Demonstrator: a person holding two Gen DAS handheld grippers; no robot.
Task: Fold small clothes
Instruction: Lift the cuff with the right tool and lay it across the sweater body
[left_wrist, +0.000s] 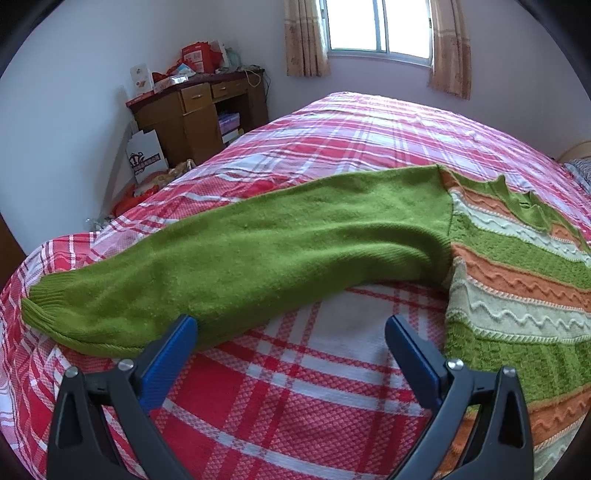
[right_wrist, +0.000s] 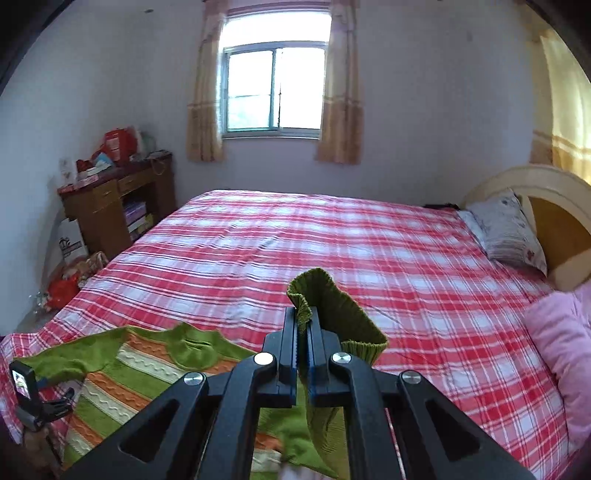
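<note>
A small knit sweater with green, orange and cream stripes lies on the red plaid bedspread. Its plain green left sleeve stretches out flat toward the bed's left edge. My left gripper is open and empty, its blue pads just short of that sleeve, low over the bed. My right gripper is shut on the ribbed green cuff of the other sleeve and holds it lifted above the sweater body. The left gripper shows at the far left of the right wrist view.
A wooden desk piled with red boxes stands by the far left wall, with bags on the floor beside it. A pillow and headboard are at the right; a pink blanket lies at the bed's right side. A window is in the far wall.
</note>
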